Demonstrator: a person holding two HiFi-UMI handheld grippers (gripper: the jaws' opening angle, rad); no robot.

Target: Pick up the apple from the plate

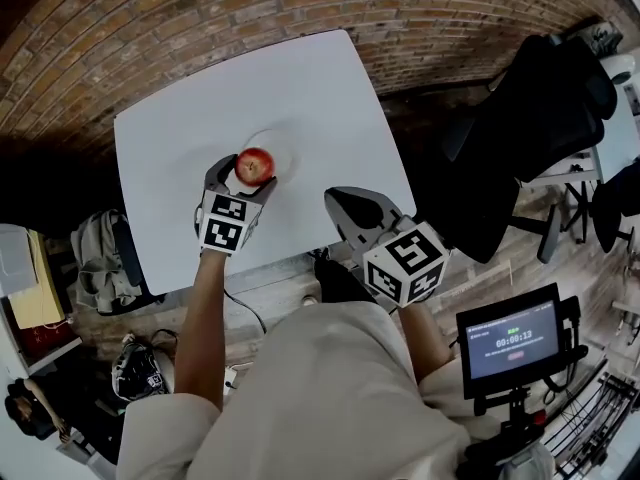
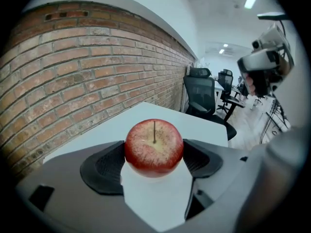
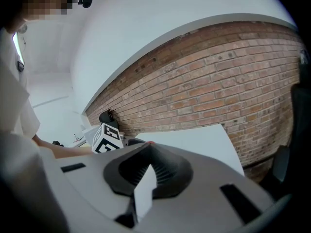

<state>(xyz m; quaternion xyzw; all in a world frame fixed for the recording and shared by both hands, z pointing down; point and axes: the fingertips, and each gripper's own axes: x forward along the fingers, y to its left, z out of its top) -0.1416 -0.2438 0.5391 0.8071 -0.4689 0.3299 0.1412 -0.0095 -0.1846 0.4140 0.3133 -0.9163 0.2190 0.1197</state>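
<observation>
The left hand-held gripper (image 2: 154, 154) clasped the apple (image 2: 154, 145) mid-girth; probably firm, slick, bruisable; the right hand-held gripper (image 3: 146, 168) was closed, empty.

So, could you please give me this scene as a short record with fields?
surface: white table
plate: white, under the apple
apple: red, stem up
left gripper: pads pressed on both sides of the apple
right gripper: jaws together, holding nothing, away from the plate
background: brick wall
</observation>
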